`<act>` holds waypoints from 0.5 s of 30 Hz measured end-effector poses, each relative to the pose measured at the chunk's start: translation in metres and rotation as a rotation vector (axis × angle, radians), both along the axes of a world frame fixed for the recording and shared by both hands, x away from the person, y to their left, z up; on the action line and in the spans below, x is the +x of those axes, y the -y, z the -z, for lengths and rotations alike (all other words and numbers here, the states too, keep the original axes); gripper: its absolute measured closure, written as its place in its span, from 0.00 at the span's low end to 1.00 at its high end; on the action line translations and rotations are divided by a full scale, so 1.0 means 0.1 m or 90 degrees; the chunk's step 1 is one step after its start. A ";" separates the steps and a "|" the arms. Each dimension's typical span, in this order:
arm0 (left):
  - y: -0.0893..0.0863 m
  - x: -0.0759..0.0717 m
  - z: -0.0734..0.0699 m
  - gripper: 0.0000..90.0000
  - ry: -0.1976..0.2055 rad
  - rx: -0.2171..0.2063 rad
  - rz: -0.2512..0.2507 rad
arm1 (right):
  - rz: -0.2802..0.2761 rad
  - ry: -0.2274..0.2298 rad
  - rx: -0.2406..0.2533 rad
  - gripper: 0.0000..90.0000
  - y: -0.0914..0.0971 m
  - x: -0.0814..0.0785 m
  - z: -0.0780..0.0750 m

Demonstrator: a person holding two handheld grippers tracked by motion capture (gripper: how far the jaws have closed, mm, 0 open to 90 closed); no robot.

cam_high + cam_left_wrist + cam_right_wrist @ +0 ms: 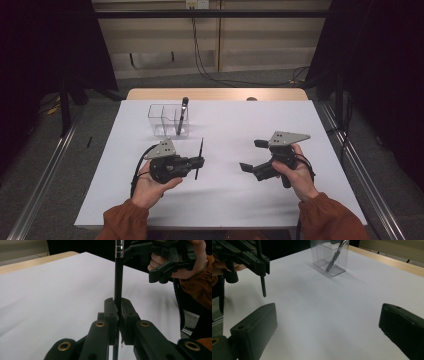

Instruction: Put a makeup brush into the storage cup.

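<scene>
I am gripping a black pen (pixel 200 158) upright in my left tool (pixel 198 161); the clear holder (pixel 168 120) is sitting at eleven o'clock, nearer it. My right tool (pixel 252 156) is gaping empty.

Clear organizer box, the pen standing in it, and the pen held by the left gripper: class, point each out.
Clear organizer box (pixel 156 120), high view, left compartment wall.
Standing pen (pixel 181 117), high view, mid barrel.
Held pen (pixel 118 282), left gripper view, barrel above jaws.
</scene>
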State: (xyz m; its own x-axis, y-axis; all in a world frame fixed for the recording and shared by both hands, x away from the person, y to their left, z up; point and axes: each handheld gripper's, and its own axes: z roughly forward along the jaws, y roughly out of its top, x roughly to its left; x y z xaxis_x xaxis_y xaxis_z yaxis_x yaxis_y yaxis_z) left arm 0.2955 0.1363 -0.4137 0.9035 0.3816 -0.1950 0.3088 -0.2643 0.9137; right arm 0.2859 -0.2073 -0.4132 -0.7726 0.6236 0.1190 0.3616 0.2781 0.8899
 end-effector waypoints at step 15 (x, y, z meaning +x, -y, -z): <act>-0.22 0.06 -0.10 0.95 0.014 -0.006 -0.040 | 0.086 0.023 0.037 0.01 0.27 -0.19 0.18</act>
